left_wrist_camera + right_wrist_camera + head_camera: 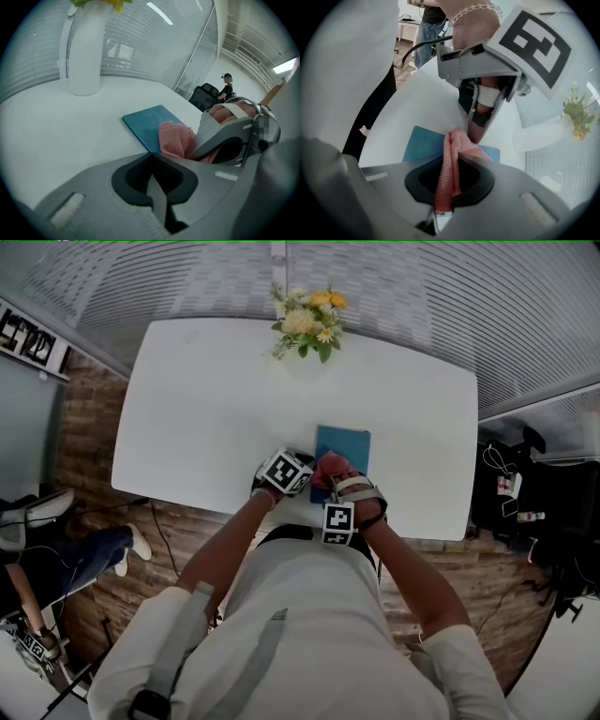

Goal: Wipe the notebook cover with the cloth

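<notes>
A blue notebook (345,448) lies flat near the front edge of the white table (216,409). My right gripper (339,504) is shut on a pink cloth (451,165), and the bunched cloth (175,138) rests on the notebook's (146,123) near end. My left gripper (151,158) is shut with nothing between its jaws, and it points at the notebook's near corner. In the right gripper view the left gripper (487,75) comes down right behind the cloth, its tip close to the blue cover (421,144).
A white vase of yellow flowers (309,322) stands at the table's far edge; its body (84,51) rises left of the notebook. A person in dark clothes (227,87) stands in the distance. Dark equipment (534,493) lies on the floor at the right.
</notes>
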`<action>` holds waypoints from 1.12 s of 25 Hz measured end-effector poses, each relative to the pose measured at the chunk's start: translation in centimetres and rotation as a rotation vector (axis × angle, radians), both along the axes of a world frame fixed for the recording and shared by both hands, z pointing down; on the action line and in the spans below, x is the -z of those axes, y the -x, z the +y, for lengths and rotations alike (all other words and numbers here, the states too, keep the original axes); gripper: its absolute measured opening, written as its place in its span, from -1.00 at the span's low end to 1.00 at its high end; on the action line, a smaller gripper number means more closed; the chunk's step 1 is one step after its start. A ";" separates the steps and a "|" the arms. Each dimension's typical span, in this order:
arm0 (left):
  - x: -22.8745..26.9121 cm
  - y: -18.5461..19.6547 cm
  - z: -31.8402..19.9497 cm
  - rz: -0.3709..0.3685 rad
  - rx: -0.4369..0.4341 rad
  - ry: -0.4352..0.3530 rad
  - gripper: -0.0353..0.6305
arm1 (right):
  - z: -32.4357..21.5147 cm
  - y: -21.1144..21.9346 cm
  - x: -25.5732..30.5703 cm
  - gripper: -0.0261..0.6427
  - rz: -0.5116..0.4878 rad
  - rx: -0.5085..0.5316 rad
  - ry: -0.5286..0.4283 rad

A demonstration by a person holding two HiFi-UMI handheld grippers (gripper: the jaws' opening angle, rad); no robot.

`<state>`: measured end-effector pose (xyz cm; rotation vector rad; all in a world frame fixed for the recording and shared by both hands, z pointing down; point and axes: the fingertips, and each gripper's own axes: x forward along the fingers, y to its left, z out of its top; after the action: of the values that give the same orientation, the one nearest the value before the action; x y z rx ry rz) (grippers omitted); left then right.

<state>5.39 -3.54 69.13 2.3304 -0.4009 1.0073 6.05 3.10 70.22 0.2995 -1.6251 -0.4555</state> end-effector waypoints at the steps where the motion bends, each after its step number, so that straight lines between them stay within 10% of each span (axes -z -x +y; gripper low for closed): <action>1: 0.0 0.0 0.0 0.000 0.000 0.001 -0.91 | 0.1 0.0 0.0 -0.90 -0.002 -0.001 0.002; 28: -0.1 0.0 0.0 0.001 0.000 0.012 -0.91 | 1.8 0.4 -0.2 -0.90 -0.029 -0.008 0.060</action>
<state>5.34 -3.51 69.26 2.3199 -0.3941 1.0061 5.65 4.94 70.47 0.2685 -1.6621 -0.3973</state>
